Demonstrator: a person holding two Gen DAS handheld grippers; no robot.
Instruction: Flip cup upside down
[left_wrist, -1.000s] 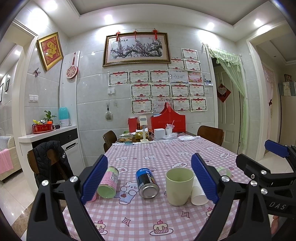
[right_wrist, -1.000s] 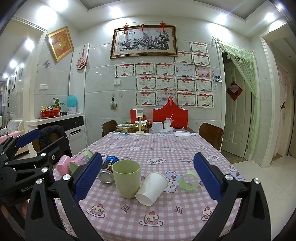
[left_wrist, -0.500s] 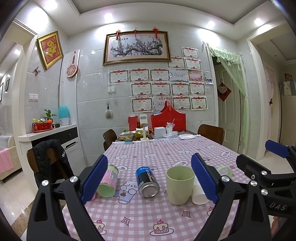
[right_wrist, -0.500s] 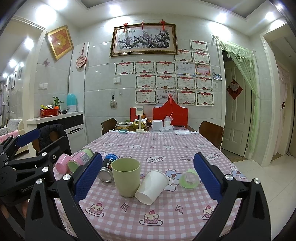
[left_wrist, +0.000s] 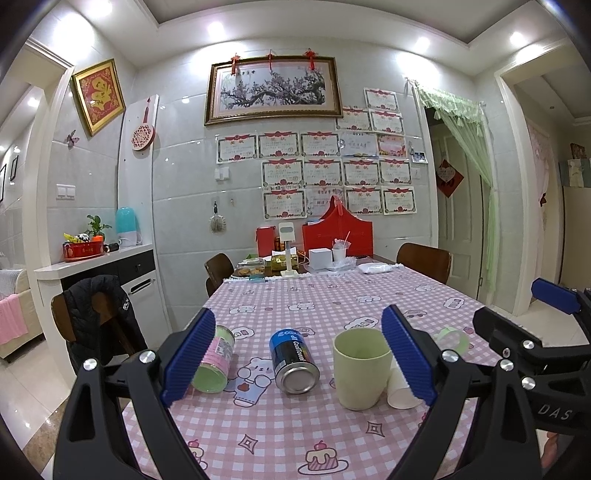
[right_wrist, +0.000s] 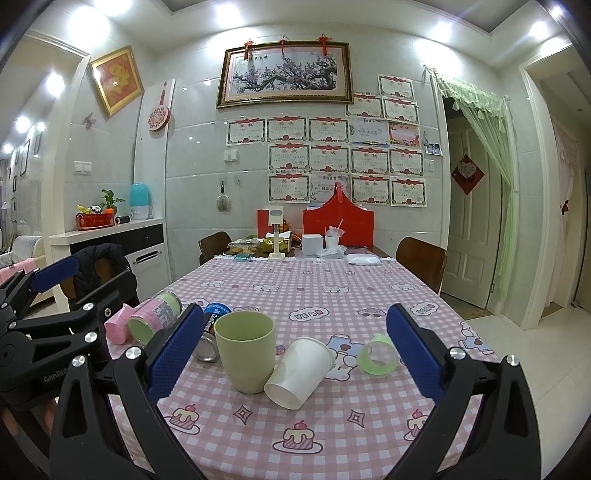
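A pale green cup (left_wrist: 360, 367) stands upright, mouth up, near the front of the checked table; it also shows in the right wrist view (right_wrist: 245, 349). A white paper cup (right_wrist: 299, 371) lies on its side against its right, partly hidden in the left wrist view (left_wrist: 399, 389). My left gripper (left_wrist: 297, 356) is open and empty, held short of the cup, which sits by its right finger. My right gripper (right_wrist: 295, 350) is open and empty, with both cups between its fingers but further off.
A blue can (left_wrist: 291, 360) and a pink-and-green tin (left_wrist: 214, 363) lie on their sides left of the cup. A pink cup (right_wrist: 118, 325) lies at the table's left edge. A small green clear cup (right_wrist: 376, 356) lies to the right. Chairs and clutter stand at the far end.
Both grippers have drifted slightly; the scene sits a little higher in view. No object has moved.
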